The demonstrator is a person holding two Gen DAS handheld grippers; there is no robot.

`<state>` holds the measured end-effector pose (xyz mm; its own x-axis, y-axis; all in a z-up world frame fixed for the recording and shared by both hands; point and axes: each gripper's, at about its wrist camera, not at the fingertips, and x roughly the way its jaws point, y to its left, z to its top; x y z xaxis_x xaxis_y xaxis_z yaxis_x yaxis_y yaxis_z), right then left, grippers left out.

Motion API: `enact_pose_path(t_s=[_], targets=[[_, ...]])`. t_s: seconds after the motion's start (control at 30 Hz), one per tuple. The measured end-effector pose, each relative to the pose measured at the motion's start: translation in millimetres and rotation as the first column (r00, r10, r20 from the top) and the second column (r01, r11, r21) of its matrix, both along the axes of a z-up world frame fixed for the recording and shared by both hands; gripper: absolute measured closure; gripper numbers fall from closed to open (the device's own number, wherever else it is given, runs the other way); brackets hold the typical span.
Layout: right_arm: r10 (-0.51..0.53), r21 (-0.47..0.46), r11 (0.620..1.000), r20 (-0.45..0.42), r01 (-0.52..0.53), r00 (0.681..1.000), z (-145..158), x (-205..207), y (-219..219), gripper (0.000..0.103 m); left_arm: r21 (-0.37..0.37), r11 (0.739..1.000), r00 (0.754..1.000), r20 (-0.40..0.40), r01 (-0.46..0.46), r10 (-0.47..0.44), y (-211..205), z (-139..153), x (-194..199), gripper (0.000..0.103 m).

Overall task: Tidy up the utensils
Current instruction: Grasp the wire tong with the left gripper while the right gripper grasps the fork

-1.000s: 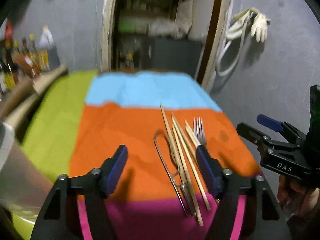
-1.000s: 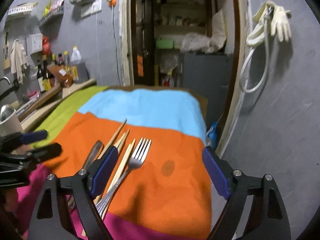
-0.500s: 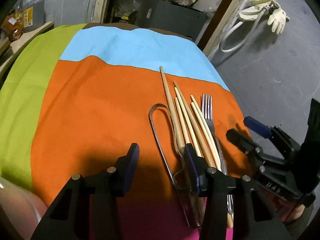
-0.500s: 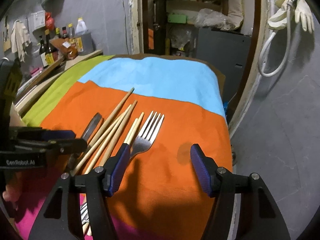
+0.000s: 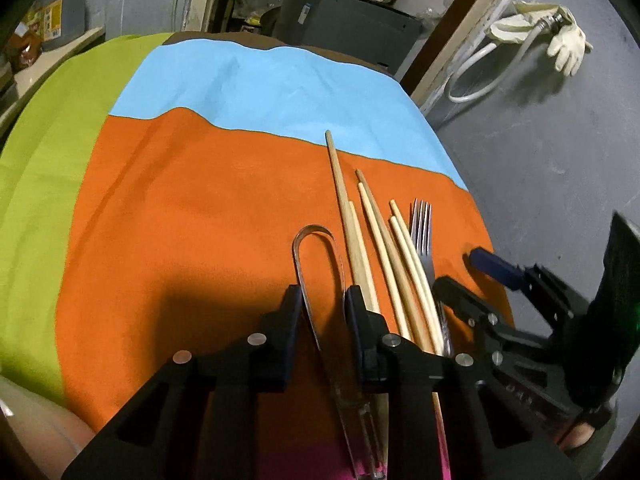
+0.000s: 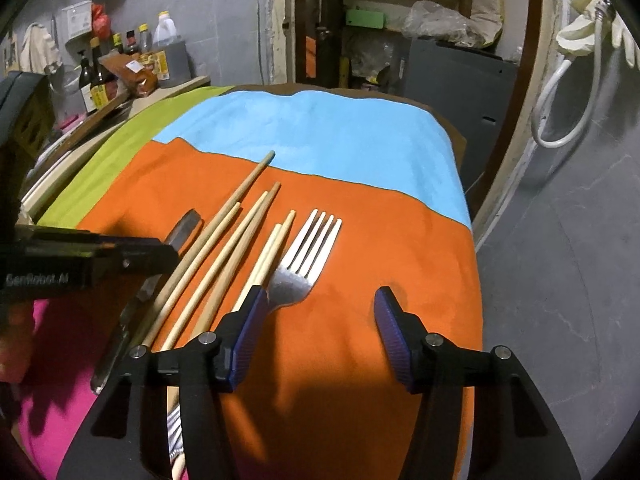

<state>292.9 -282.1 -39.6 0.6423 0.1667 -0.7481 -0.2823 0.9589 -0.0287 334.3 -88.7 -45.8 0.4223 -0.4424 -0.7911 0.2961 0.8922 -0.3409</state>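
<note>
Several wooden chopsticks (image 5: 376,232) (image 6: 224,240), a steel fork (image 5: 423,236) (image 6: 308,252) and metal tongs (image 5: 320,272) (image 6: 182,228) lie side by side on the orange band of a striped cloth (image 5: 200,220) (image 6: 380,240). My left gripper (image 5: 320,304) is low over the cloth, its jaws narrowed around the tongs' arms, still slightly apart. My right gripper (image 6: 320,316) (image 5: 460,276) is open and empty; its left finger sits over the fork's neck beside the chopsticks.
The cloth also has blue (image 5: 260,84), green (image 5: 36,152) and pink (image 6: 52,400) bands. The table's right edge drops to a grey floor (image 6: 560,260). Bottles (image 6: 100,76) stand on a counter at the left. A dark cabinet (image 5: 344,24) stands behind the table.
My left gripper has come down and forward over the tongs and its jaws have narrowed a lot. My right gripper has lowered toward the fork and narrowed somewhat.
</note>
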Motion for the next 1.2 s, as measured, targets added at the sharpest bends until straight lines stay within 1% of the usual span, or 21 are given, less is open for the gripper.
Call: enact_pose_path(t_s=[0.1, 0.2, 0.3, 0.43, 0.5, 0.6, 0.63, 0.67, 0.73, 0.87, 0.93, 1.0, 1.07, 1.17, 1.2], targets=[[0.028, -0.017, 0.999, -0.04, -0.029, 0.999, -6.9, 4.2, 7.5, 0.05, 0.039, 0.999, 1.0, 0.019, -0.008, 0.007, 3.2, -0.4, -8.0, 0.084], [0.035, -0.038, 0.999, -0.046, -0.037, 0.998, -7.6, 4.1, 10.4, 0.051, 0.06, 0.998, 0.999, 0.032, -0.011, 0.009, 5.1, -2.0, -16.6, 0.085], [0.03, -0.021, 0.999, -0.063, -0.031, 0.998, -8.1, 8.3, 7.9, 0.051, 0.085, 0.996, 0.999, 0.046, -0.008, 0.004, 2.9, -2.7, -20.8, 0.085], [0.01, 0.03, 1.0, -0.089, -0.007, 0.996, -8.7, 20.9, 4.4, 0.054, 0.111, 0.994, 0.999, 0.043, 0.002, -0.006, -2.5, -3.8, -18.7, 0.084], [-0.002, 0.043, 0.999, -0.091, 0.006, 0.996, -8.6, 24.6, 6.3, 0.056, 0.121, 0.993, 0.999, 0.038, 0.015, -0.019, -5.2, -4.2, -16.9, 0.084], [-0.009, 0.03, 0.999, -0.078, 0.012, 0.997, -9.0, 25.3, 11.6, 0.064, 0.131, 0.991, 0.999, 0.022, 0.026, -0.029, -7.2, -4.3, -13.5, 0.083], [-0.003, 0.024, 1.0, -0.076, 0.005, 0.997, -8.8, 24.7, 13.6, 0.071, 0.131, 0.991, 0.999, 0.017, 0.024, -0.027, -7.9, -4.3, -12.7, 0.084], [-0.002, 0.02, 1.0, -0.077, 0.004, 0.997, -8.4, 24.5, 14.8, 0.074, 0.132, 0.991, 1.0, 0.016, 0.021, -0.023, -8.6, -3.9, -11.9, 0.084], [-0.004, 0.022, 1.0, -0.08, 0.006, 0.997, -8.6, 25.0, 14.7, 0.075, 0.139, 0.99, 1.0, 0.026, 0.01, -0.014, -9.8, -3.5, -13.8, 0.085], [-0.018, 0.057, 0.998, -0.078, 0.022, 0.997, -6.4, 22.6, 10.1, 0.078, 0.124, 0.992, 0.999, 0.053, -0.011, 0.004, -7.6, -1.1, -22.7, 0.085], [-0.022, 0.061, 0.998, -0.042, 0.024, 0.999, -2.1, 15.3, 10.1, 0.079, 0.118, 0.993, 0.996, 0.084, -0.014, 0.004, -4.5, 2.5, -32.2, 0.085], [-0.023, 0.045, 0.999, 0.016, 0.022, 1.0, 5.1, 5.2, 12.4, 0.079, 0.112, 0.993, 0.993, 0.119, -0.028, 0.015, 0.2, 7.3, -40.7, 0.085], [-0.015, 0.034, 0.999, 0.094, 0.011, 0.995, 15.9, -9.7, 16.4, 0.079, 0.092, 0.995, 0.986, 0.167, -0.047, 0.031, 6.5, 13.0, -51.2, 0.085], [0.009, 0.006, 1.0, 0.228, -0.011, 0.974, 31.3, -38.6, 25.4, 0.079, 0.068, 0.995, 0.965, 0.258, -0.073, 0.054, 11.7, 22.7, -67.7, 0.085], [0.015, -0.009, 1.0, 0.276, -0.013, 0.961, 35.4, -49.1, 28.3, 0.08, 0.063, 0.994, 0.952, 0.301, -0.086, 0.063, 13.5, 26.5, -75.7, 0.085]])
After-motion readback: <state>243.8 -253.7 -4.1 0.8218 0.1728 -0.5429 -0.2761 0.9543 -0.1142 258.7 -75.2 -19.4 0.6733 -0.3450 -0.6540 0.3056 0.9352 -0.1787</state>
